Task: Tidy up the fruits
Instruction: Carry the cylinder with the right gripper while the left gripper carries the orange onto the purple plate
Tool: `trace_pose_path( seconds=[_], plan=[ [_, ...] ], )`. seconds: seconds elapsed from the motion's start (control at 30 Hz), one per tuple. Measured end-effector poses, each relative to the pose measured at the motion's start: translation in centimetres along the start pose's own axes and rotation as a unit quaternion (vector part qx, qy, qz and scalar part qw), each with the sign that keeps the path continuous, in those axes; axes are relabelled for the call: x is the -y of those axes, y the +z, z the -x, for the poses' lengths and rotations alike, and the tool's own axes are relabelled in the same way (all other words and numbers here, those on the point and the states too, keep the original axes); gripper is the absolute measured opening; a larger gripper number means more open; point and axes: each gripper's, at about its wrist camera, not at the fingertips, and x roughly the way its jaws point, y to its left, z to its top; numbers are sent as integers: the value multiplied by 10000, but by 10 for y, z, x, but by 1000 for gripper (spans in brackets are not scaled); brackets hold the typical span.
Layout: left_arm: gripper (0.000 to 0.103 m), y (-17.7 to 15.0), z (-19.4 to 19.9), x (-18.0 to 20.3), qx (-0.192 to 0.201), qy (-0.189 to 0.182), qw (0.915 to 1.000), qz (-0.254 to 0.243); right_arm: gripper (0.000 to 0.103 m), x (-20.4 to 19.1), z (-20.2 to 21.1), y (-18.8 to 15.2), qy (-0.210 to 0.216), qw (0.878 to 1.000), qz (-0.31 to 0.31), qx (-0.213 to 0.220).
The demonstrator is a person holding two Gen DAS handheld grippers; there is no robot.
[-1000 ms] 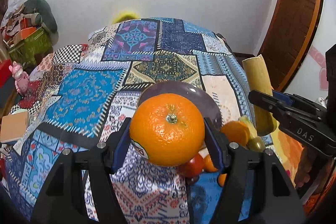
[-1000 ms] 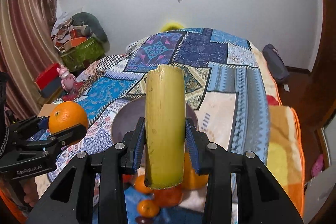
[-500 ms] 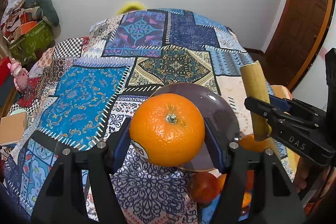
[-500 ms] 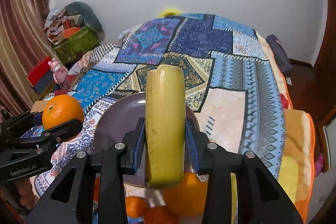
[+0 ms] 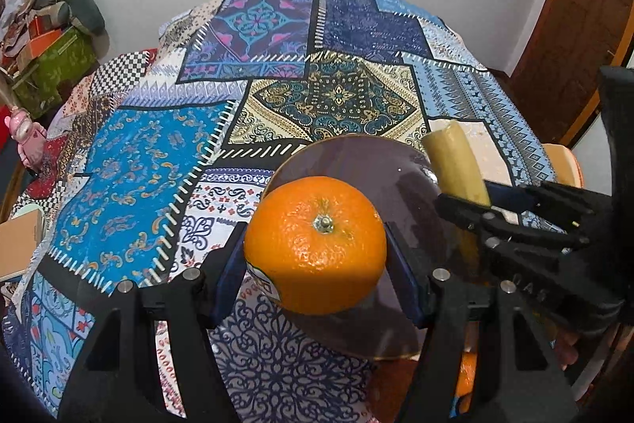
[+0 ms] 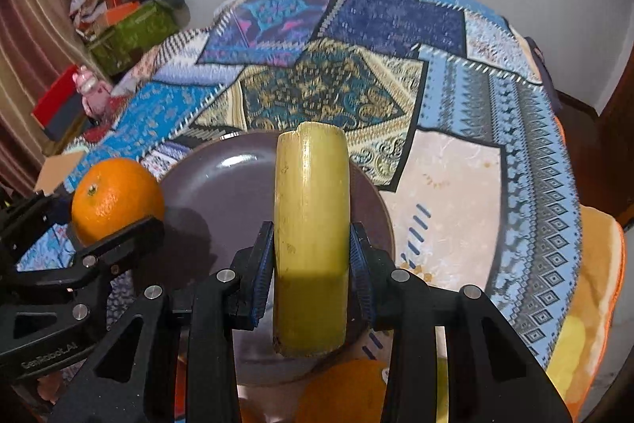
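Note:
My left gripper (image 5: 315, 256) is shut on a large orange (image 5: 315, 244) and holds it over the near left edge of a dark purple plate (image 5: 368, 161). My right gripper (image 6: 311, 264) is shut on a yellow-green sugarcane piece (image 6: 311, 224), held upright over the plate (image 6: 222, 181). In the right wrist view the orange (image 6: 117, 195) and left gripper (image 6: 119, 224) sit at the plate's left edge. In the left wrist view the sugarcane piece (image 5: 453, 165) and right gripper (image 5: 467, 203) are at the plate's right side.
The plate lies on a patchwork bedspread (image 5: 158, 153). More oranges (image 6: 340, 391) lie near the plate's front edge, mostly hidden by the grippers. Boxes and clutter (image 6: 123, 22) stand at the far left; a wooden door (image 5: 566, 6) is at right.
Both grippers have moved forward and down over the plate with their fruit. The loose fruits have slid out of sight below the grippers.

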Motion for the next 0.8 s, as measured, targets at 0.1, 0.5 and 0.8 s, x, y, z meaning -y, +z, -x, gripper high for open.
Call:
trace_pose_path(
  seconds=[0.1, 0.5, 0.8],
  plan=[
    [65, 3, -10, 1, -93, -6, 10000, -22, 34, -1, -9, -1, 1, 9998, 70, -169],
    [65, 5, -34, 3, -310, 93, 9995, -41, 34, 1, -29, -1, -2, 9986, 133, -521],
    [66, 5, -35, 4, -289, 165, 9994, 13, 34, 2, -22, -3, -44, 9991, 146, -397]
  ],
)
